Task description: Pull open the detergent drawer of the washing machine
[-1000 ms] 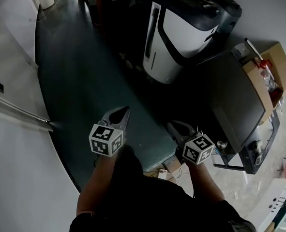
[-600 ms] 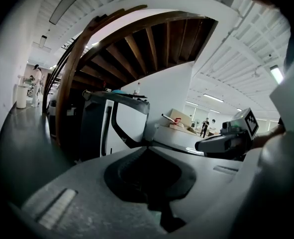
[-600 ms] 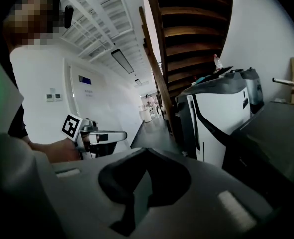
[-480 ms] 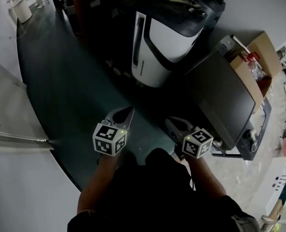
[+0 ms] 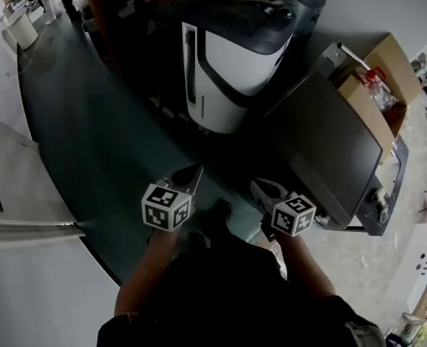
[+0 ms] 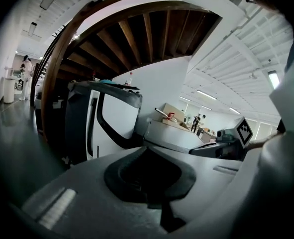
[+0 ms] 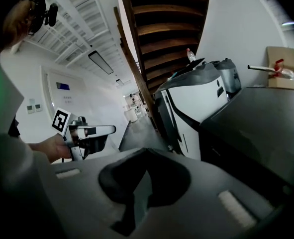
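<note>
No detergent drawer can be made out in any view. A white and black appliance (image 5: 227,71) stands ahead, with a dark flat-topped cabinet (image 5: 329,147) to its right. My left gripper (image 5: 191,173) is shut and holds nothing; it hangs over the dark floor, well short of the appliance. My right gripper (image 5: 260,188) is shut and empty too, near the cabinet's front corner. In the left gripper view the closed jaws (image 6: 149,151) point at the appliance (image 6: 112,123). In the right gripper view the closed jaws (image 7: 147,153) face the appliance (image 7: 196,103) and the cabinet (image 7: 256,128).
An open cardboard box (image 5: 383,78) with a red-topped bottle stands behind the cabinet. A white wall panel (image 5: 18,194) borders the dark green floor (image 5: 105,143) on the left. A wooden staircase (image 6: 137,34) rises overhead. Cables lie on the floor by my feet.
Both grippers have moved forward with the person, still shut. In the head view the appliance and the cabinet have slid left and come nearer.
</note>
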A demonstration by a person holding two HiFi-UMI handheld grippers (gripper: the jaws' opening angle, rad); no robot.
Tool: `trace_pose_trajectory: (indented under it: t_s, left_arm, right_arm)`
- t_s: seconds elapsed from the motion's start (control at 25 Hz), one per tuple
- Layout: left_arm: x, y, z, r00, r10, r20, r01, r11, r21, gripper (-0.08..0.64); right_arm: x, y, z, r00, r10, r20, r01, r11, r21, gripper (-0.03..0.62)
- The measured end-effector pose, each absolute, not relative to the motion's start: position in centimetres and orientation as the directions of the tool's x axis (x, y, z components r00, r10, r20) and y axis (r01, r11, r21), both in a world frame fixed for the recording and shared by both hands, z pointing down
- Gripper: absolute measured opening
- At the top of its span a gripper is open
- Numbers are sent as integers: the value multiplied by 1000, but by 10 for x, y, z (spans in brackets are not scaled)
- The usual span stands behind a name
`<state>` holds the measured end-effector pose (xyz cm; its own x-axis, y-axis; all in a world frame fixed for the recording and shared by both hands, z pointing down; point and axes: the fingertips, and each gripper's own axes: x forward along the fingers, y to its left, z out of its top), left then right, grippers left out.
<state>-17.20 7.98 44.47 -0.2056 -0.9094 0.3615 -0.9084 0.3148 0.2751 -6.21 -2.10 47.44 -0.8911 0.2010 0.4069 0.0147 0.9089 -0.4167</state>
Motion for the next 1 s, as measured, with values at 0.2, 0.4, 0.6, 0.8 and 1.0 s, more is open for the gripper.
trace_pose_trajectory:
  t_s: [0.2,0.4,0.6,0.8,1.0]
  left_arm:
    - [-189,7,443,-127,-902,413,-935,248,252,11]
    - [-206,-64,436,-69,-893,445,-961,179,211,12]
    - [-217,-106,453,-6,-876,483,-965,132,227,12]
    - [-219,-137,475,103,-857,505,-959,48,278,12]
    - [-219,-159,501,229,-810,540,-949,-62,310,12]
  right_arm:
    - [-79,-92,471,-925,128,358,-56,886,-461,3]
    - [-86,-151,483,-930,86,358,-103,873,-477,3]
    - [-79,-191,500,-924,20,382,-177,863,-473,3]
    - [-64,-199,520,-902,-52,428,-283,821,-496,3]
    - [-63,-192,533,-875,-122,469,-382,770,-512,3]
